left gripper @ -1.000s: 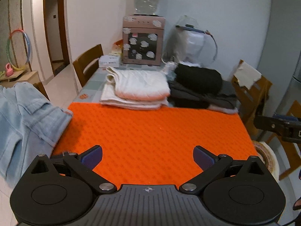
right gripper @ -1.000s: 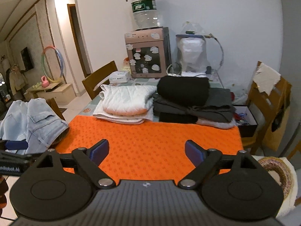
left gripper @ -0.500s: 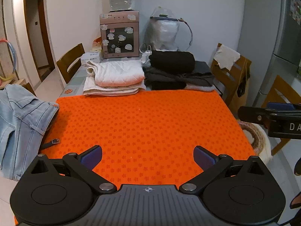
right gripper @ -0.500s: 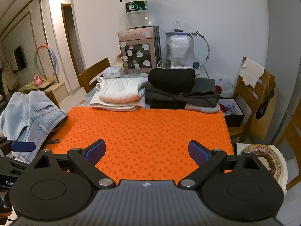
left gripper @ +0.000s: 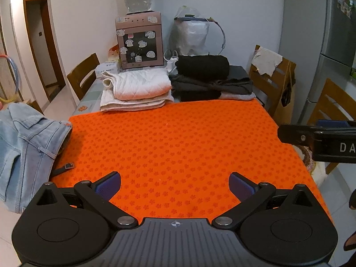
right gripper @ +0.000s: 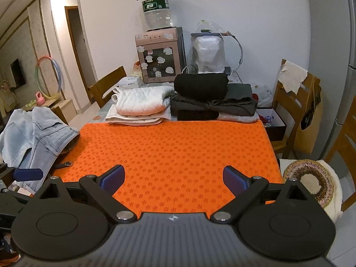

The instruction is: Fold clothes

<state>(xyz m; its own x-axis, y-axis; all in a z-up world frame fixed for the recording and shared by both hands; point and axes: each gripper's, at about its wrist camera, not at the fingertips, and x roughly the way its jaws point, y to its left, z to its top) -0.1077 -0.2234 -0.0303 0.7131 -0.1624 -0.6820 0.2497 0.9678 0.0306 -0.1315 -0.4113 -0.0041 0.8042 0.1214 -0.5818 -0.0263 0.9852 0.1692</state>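
Light blue jeans (left gripper: 24,146) hang rumpled over the left edge of the orange mat (left gripper: 178,142), also seen as jeans (right gripper: 37,133) beside the mat (right gripper: 178,146) in the right wrist view. My left gripper (left gripper: 174,184) is open above the mat's near edge, holding nothing. My right gripper (right gripper: 173,178) is open too, likewise empty, and its body shows at the right of the left wrist view. A folded white pile (left gripper: 135,89) and a folded dark pile (left gripper: 209,77) lie at the mat's far end.
A pink water dispenser (left gripper: 139,42) with a bottle and a bagged appliance (left gripper: 192,35) stand behind the piles. Wooden chairs (left gripper: 271,82) flank the table. A woven round cushion (right gripper: 311,182) sits at the right. A fridge (left gripper: 338,44) stands far right.
Both grippers pulled back and lifted, so the table looks farther and more of the mat shows. Both stayed open. The jeans have not moved.
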